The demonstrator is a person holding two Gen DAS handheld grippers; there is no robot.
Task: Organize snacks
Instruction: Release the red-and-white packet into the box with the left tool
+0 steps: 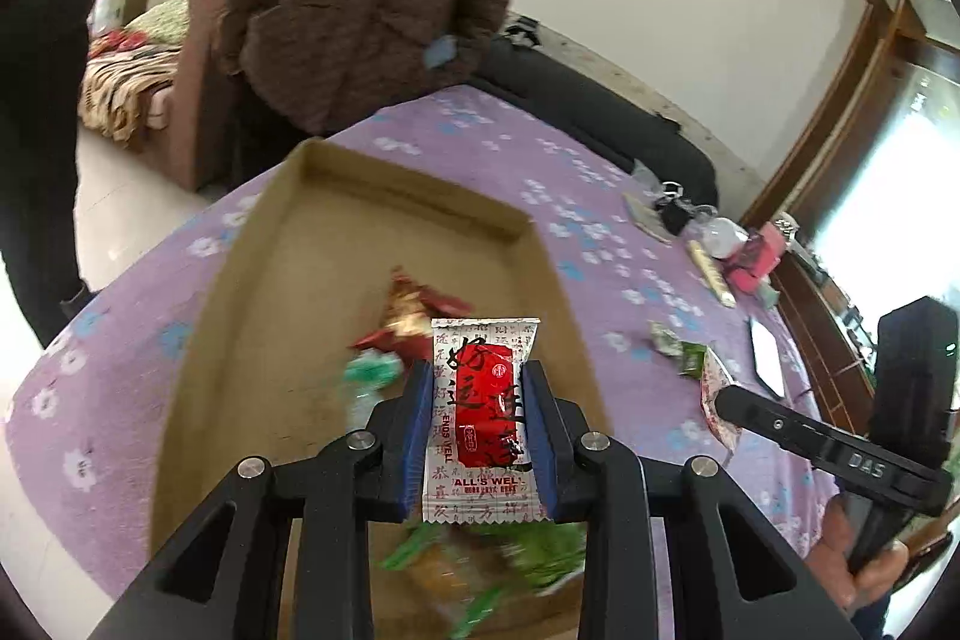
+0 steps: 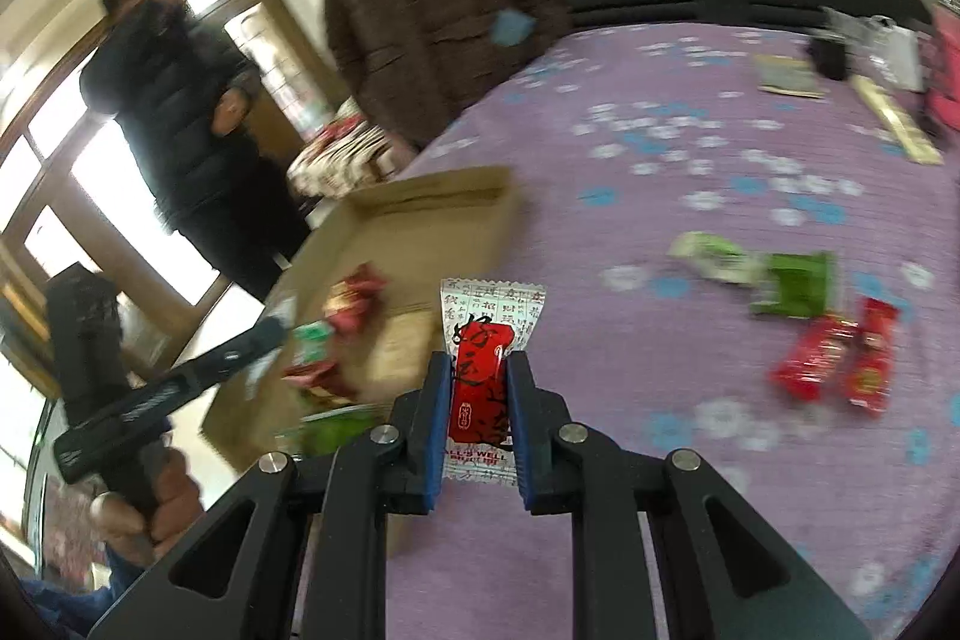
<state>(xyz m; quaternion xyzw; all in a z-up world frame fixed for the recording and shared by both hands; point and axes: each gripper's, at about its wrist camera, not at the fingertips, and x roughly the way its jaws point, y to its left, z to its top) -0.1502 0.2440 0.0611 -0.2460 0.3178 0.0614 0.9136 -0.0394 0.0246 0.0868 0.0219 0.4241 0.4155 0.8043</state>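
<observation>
Evidently both tongs, left tongs point(image 1: 478, 421) and right tongs point(image 2: 480, 424), each pinch a red-and-white sweet packet point(image 1: 480, 418) mid-carry; next, release over the cardboard box point(image 1: 288, 244).

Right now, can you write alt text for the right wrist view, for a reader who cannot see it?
The right gripper is shut on a red-and-white snack packet above a purple floral tablecloth. To its left is a cardboard tray with some snacks; green and red packets lie loose at right. Two people stand behind.
</observation>
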